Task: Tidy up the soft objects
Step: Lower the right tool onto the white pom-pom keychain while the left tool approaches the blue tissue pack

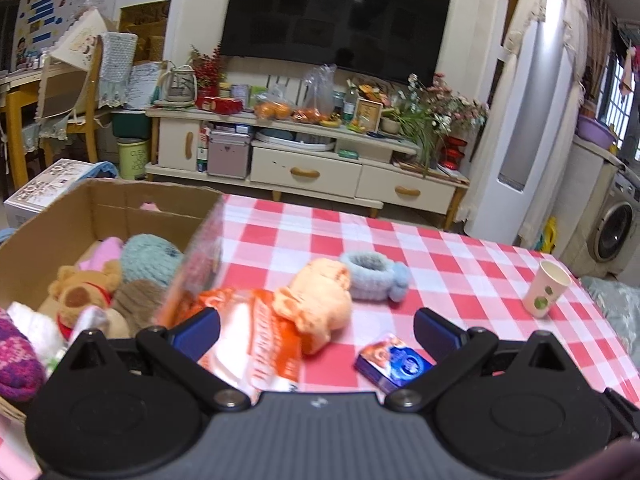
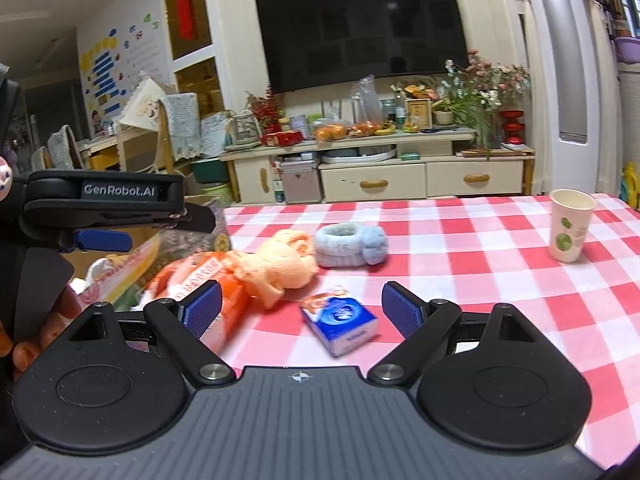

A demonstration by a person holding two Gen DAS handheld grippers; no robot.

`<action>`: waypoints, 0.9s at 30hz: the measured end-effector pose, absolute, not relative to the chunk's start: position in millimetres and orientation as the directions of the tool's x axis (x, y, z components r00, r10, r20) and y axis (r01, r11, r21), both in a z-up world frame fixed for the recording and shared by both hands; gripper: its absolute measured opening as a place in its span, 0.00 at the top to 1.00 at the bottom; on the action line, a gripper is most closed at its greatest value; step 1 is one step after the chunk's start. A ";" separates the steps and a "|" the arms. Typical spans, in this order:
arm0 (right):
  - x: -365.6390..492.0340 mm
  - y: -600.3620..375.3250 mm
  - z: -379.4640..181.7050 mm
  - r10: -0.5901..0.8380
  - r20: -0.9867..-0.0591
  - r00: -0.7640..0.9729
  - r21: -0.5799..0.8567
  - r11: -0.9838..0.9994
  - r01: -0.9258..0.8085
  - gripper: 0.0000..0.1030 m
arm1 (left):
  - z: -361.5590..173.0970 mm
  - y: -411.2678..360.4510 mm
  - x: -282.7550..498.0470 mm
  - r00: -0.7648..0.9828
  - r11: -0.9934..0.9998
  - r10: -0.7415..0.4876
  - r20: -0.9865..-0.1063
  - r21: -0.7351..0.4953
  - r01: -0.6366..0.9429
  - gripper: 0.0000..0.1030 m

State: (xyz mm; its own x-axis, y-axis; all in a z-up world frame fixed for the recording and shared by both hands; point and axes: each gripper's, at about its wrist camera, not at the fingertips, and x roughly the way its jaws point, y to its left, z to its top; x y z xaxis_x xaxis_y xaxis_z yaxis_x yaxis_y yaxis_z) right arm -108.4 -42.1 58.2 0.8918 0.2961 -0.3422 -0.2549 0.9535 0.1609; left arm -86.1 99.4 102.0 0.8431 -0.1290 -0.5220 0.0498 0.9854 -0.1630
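Observation:
A cardboard box at the table's left holds several soft toys, among them a brown bear and a teal knit piece. On the red checked cloth lie an orange knit plush, a light blue fluffy band and an orange-white plastic packet. My left gripper is open above the packet and plush. My right gripper is open above a small blue box. The left gripper also shows in the right wrist view.
A paper cup stands at the table's right. Behind the table are a TV cabinet crowded with items, a black TV, a tall white air conditioner and chairs at the left.

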 end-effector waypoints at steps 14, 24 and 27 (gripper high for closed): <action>-113.7 -58.5 39.5 0.148 -0.405 0.902 0.087 0.989 -0.123 0.00 | 71.2 43.0 -65.8 0.788 0.983 -0.172 -0.592 -0.160 0.095 0.01; -107.3 -76.2 24.5 0.117 -0.504 0.856 0.077 0.993 -0.090 0.00 | 33.1 1.4 -31.5 0.735 0.984 -0.174 -0.655 -0.146 0.103 0.01; -105.3 -78.0 20.0 0.123 -0.530 0.839 0.081 0.992 -0.094 0.00 | 21.4 -4.4 -22.0 0.723 0.987 -0.158 -0.673 -0.137 0.087 0.01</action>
State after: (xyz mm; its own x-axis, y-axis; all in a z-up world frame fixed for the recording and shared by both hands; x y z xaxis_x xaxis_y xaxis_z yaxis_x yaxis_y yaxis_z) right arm -105.3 -78.0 20.0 0.8387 0.1231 -0.5305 -0.0944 0.9922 0.0811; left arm -22.0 -4.4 21.4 0.7226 -0.1576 -0.6731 0.0873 0.9867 -0.1374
